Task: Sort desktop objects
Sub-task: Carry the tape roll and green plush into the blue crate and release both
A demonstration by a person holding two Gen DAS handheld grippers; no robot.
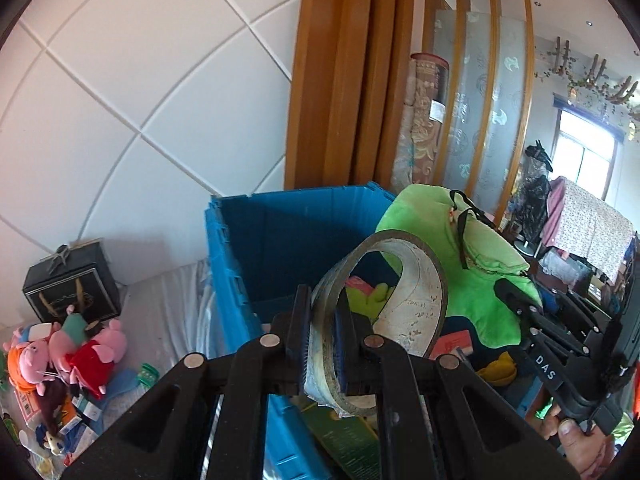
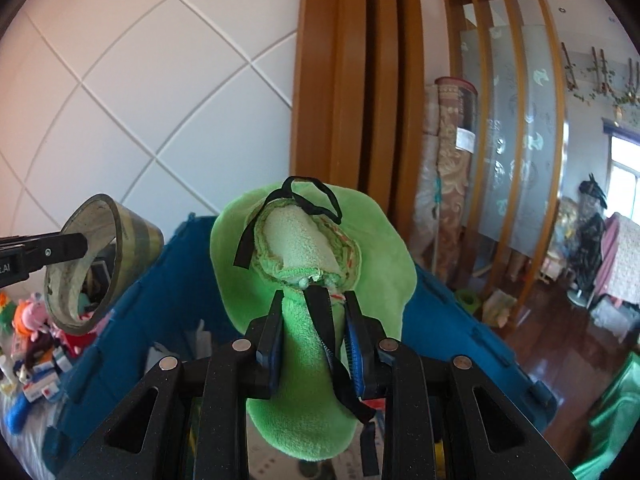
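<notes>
My left gripper is shut on the wall of a roll of brown packing tape and holds it above the open blue crate. The tape roll also shows in the right wrist view, at the left, above the crate. My right gripper is shut on a green plush toy with black straps and holds it above the crate. The toy also shows in the left wrist view, to the right of the tape, with the right gripper on it.
Pink pig plush toys and small packets lie in a pile on the white-covered surface left of the crate. A black gift box stands behind them by the white panelled wall. The crate holds several coloured items. Wooden screens and rolled rugs stand behind.
</notes>
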